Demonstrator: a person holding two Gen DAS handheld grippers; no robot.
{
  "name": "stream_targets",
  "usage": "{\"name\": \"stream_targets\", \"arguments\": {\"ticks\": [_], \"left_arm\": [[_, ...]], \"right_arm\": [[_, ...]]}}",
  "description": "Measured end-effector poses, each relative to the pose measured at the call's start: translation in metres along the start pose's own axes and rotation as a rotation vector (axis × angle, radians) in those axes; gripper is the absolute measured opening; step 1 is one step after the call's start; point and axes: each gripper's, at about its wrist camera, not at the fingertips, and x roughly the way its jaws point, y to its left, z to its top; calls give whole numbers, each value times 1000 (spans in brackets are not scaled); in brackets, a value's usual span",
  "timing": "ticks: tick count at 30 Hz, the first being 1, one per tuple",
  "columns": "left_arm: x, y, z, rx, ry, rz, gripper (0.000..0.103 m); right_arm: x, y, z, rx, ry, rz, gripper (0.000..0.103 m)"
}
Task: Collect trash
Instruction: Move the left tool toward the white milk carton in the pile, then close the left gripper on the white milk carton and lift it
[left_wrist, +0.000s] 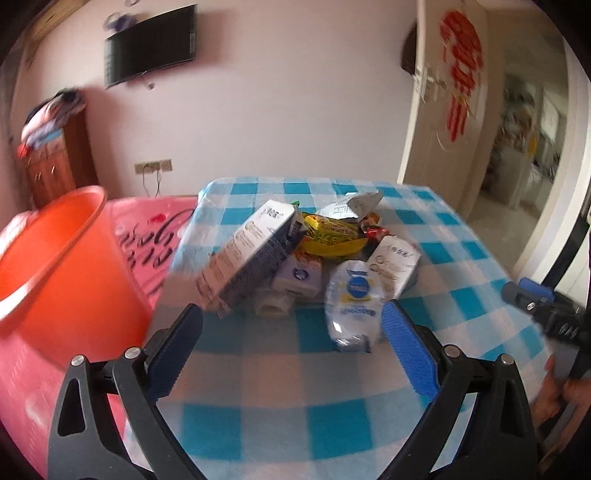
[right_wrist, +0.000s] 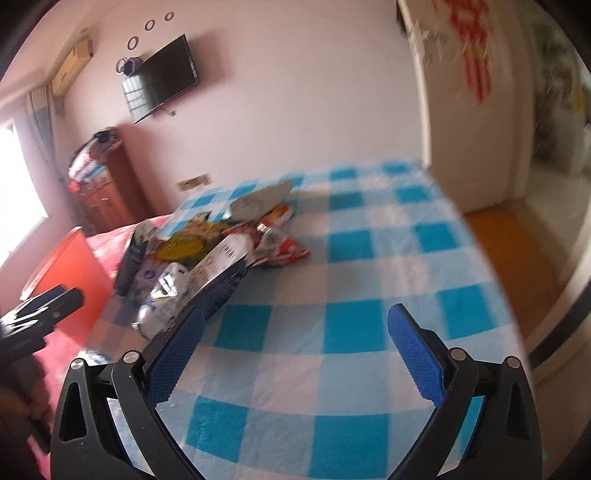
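Hard to make out: both views are smeared by motion, so we cannot read the print on any packet, and the far edge of the pile melts into the cloth.
Cut off: the orange bucket (left_wrist: 55, 254) runs out of the left wrist view at 9 o'clock; we see only its rim and one wall. In the right wrist view it is a blurred orange slab (right_wrist: 72, 266) behind the other tool.
Hidden: the small white cartons under the pile are mostly covered; we cannot tell how many pieces there are.
Trash pile (left_wrist: 314, 251): heaped on the blue checked cloth (left_wrist: 295, 373), toward 12 o'clock from the left claw, just beyond its tips.
Look of the trash: a long grey and white carton (left_wrist: 247, 258) tilts at the pile's 9 o'clock side; a crumpled silver pouch with a blue badge (left_wrist: 352, 306) lies nearest us; a yellow wrapper (left_wrist: 332, 236) sits in the middle; a red and white wrapper (right_wrist: 280, 247) trails out at the pile's 3 o'clock side in the right wrist view.
Left gripper (left_wrist: 291, 325): fingers spread wide, nothing between them, above the cloth.
Right gripper (right_wrist: 295, 328): fingers likewise wide apart and empty, with the pile at 10 o'clock from it.
Bucket position: at 9 o'clock from the pile, on the pink sheet (left_wrist: 147, 236).
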Motion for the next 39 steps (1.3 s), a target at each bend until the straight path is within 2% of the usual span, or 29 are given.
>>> {"name": "stream_targets", "arguments": {"ticks": [2, 4, 8, 11, 14, 16, 18, 24, 28, 36, 37, 39], "left_arm": [[10, 9, 7, 26, 10, 23, 93], [23, 20, 15, 30, 35, 2, 79], [42, 33, 30, 78, 49, -35, 79], [57, 41, 39, 91, 69, -90, 79], [74, 45, 45, 118, 87, -95, 80], [84, 49, 49, 129, 88, -89, 80], [91, 53, 51, 132, 94, -118, 80], [117, 56, 54, 150, 121, -186, 82], [137, 54, 48, 144, 163, -237, 82], [137, 56, 41, 74, 136, -311, 82], [136, 56, 38, 55, 146, -334, 81], [132, 55, 34, 37, 136, -336, 81]], "right_arm": [[12, -4, 2, 22, 48, 75, 98], [23, -4, 3, 36, 94, 150, 98], [36, 6, 6, 52, 161, 282, 97], [45, 19, 8, 53, 201, 348, 97], [51, 31, 9, 56, 236, 407, 95], [55, 41, 9, 55, 261, 430, 81], [60, 52, 8, 54, 283, 450, 81], [68, 89, 6, -10, 290, 444, 81], [73, 109, 7, -58, 273, 373, 81], [91, 135, 8, -170, 224, 273, 81], [93, 138, 7, -190, 217, 248, 81], [97, 137, 6, -208, 211, 208, 81]]}}
